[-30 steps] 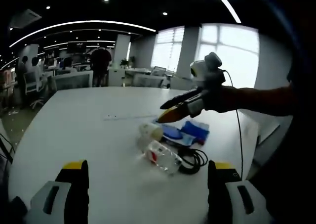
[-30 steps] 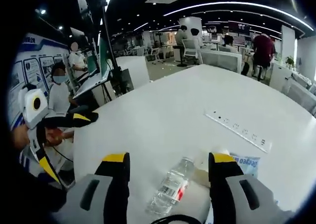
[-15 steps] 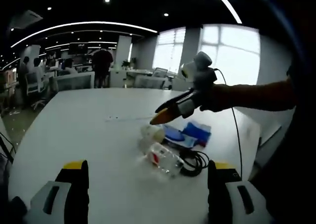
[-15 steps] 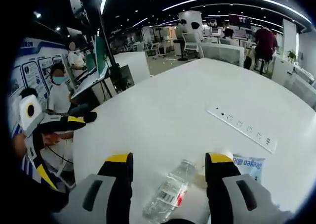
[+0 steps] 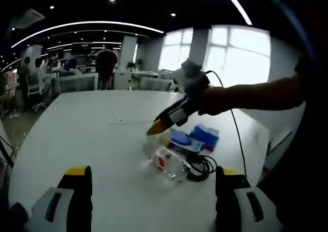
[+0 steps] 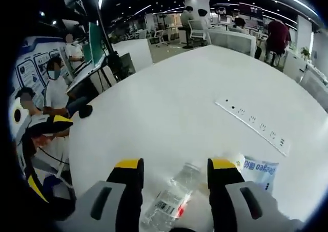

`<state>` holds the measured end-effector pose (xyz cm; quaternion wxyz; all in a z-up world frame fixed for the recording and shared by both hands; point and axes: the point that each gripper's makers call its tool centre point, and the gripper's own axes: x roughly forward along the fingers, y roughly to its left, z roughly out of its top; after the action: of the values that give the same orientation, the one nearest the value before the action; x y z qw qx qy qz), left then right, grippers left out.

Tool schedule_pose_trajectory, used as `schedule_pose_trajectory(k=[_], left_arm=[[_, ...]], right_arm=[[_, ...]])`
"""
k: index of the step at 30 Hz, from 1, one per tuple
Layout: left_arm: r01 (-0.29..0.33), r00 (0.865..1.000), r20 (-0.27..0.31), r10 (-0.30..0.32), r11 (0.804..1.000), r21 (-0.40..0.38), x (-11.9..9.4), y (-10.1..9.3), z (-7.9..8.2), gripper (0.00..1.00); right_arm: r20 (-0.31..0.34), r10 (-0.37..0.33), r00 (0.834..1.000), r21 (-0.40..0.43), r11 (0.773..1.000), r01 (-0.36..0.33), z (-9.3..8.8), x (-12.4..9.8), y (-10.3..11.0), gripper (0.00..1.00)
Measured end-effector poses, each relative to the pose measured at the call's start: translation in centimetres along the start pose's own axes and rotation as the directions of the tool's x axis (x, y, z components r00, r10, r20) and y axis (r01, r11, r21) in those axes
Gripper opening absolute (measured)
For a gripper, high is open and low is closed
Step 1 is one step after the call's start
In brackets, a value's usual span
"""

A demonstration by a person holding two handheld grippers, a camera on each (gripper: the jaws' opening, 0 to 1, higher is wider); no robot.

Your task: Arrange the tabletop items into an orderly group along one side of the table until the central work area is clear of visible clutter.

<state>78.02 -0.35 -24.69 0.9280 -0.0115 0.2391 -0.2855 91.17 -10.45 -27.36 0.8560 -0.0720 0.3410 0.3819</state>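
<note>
Right gripper point(image 6: 174, 166) has its yellow-tipped fingers point(image 6: 128, 168) spread apart w/ nothing between the pads; they straddle the clear water bottle point(image 6: 166, 201), which lies on its side on the white worktop point(image 6: 169, 104), cap end toward the view's far side. Vs 1 s ago the gap betw. the fingers looks a bit narrower and the bottle sits lower betw. them, so the right gripper has come fwd and down over it. In the left gripper view the right gripper point(image 5: 154, 130) has moved left and lower than before, its orange tips now just over the pale cup point(image 5: 163, 138) beside the bottle point(image 5: 169, 163). Left gripper point(image 5: 154, 178) fingers point(image 5: 78, 183) are wide open, holding nothing, well short of the pile; that framing is unchanged. The cluster sits toward the worktop's right part in this view: bottle, black cable point(image 5: 201, 166) coiled touching it, blue packets point(image 5: 197, 137) just behind. A blue-printed wipes pack point(image 6: 259, 169) lies right of the fingers, and a white power strip point(image 6: 253, 127) lies farther out. People sit beyond the worktop's edge.
</note>
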Motion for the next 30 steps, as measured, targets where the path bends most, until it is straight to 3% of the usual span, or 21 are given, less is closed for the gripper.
schedule_pose_trajectory(k=[11, 12, 15, 16, 22, 24, 30], left_arm=[[0.006, 1.000, -0.010, -0.006, 1.000, 0.009, 0.1, 0.1, 0.0, 0.99], [0.008, 1.000, -0.013, -0.008, 1.000, 0.009, 0.1, 0.0, -0.1, 0.99], [0.011, 1.000, -0.020, -0.010, 1.000, 0.008, 0.0, 0.0, -0.3, 0.99], [0.012, 1.000, -0.022, -0.011, 1.000, 0.008, 0.0, 0.0, -0.3, 0.99], [0.009, 1.000, -0.029, -0.009, 1.000, 0.008, -0.2, 0.1, -0.5, 0.99], [0.003, 1.000, -0.022, -0.003, 1.000, 0.002, -0.4, 0.4, -0.4, 0.99], [-0.015, 1.000, -0.020, 0.015, 1.000, 0.002, -1.2, 1.1, -0.2, 0.99]], right_arm=[[-0.044, -0.009, 0.999, -0.008, 1.000, 0.008, -0.6, 1.1, -0.1, 0.41], [-0.078, -0.013, 0.997, -0.003, 1.000, 0.012, -1.1, 1.5, -0.2, 0.41], [-0.088, -0.012, 0.996, 0.001, 1.000, 0.012, -1.1, 2.2, -0.6, 0.40], [-0.131, -0.015, 0.991, 0.002, 1.000, 0.016, -1.6, 2.7, -0.7, 0.40], [-0.161, -0.021, 0.987, -0.006, 1.000, 0.020, -1.8, 3.8, -1.2, 0.40], [-0.227, -0.031, 0.973, 0.003, 0.999, 0.032, -2.5, 4.7, -1.5, 0.40], [-0.341, -0.041, 0.939, -0.001, 0.999, 0.043, -4.3, 7.2, -2.2, 0.38]])
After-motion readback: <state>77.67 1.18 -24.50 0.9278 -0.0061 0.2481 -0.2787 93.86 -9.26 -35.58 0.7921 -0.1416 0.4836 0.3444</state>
